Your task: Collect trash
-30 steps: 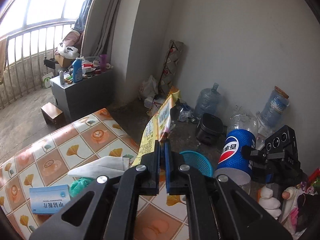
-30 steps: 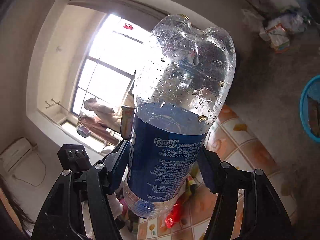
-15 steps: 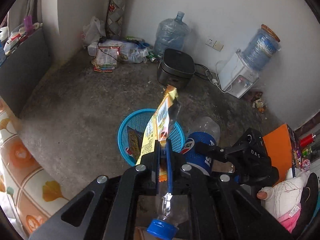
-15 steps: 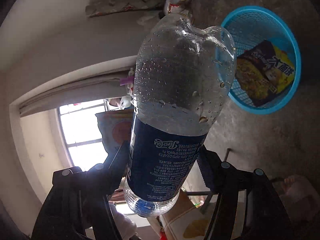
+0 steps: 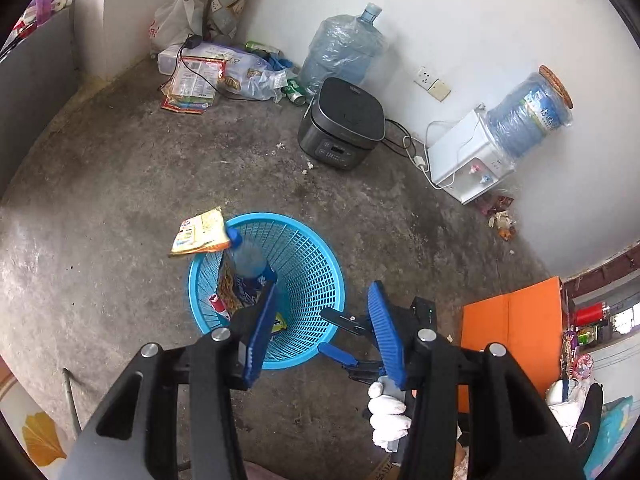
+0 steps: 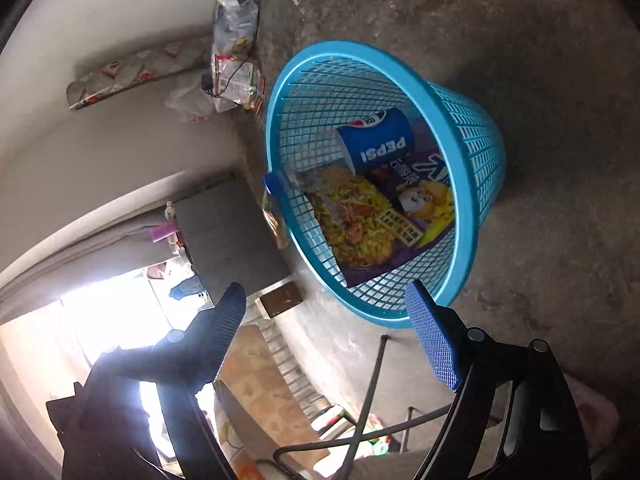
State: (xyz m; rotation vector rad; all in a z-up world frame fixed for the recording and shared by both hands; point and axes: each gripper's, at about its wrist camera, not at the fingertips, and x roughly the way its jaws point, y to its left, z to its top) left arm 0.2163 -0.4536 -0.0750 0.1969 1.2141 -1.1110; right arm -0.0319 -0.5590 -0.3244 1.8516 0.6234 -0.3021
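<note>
The left wrist camera looks steeply down, from above, at the blue basket [image 5: 312,264] on the floor. The right wrist camera, rolled sideways, sees the same basket [image 6: 464,184] from nearer.

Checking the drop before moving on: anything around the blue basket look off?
Yes. The yellow snack wrapper hangs over the blue basket rim, not inside. The Pepsi bottle went in, its cap poking at the rim.

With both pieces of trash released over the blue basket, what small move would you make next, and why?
Probably nudge the yellow wrapper inward with the left gripper. It hangs across the blue basket rim, mostly outside, while the Pepsi bottle already lies inside. Both grippers' jaws are opening with nothing between them.
</note>
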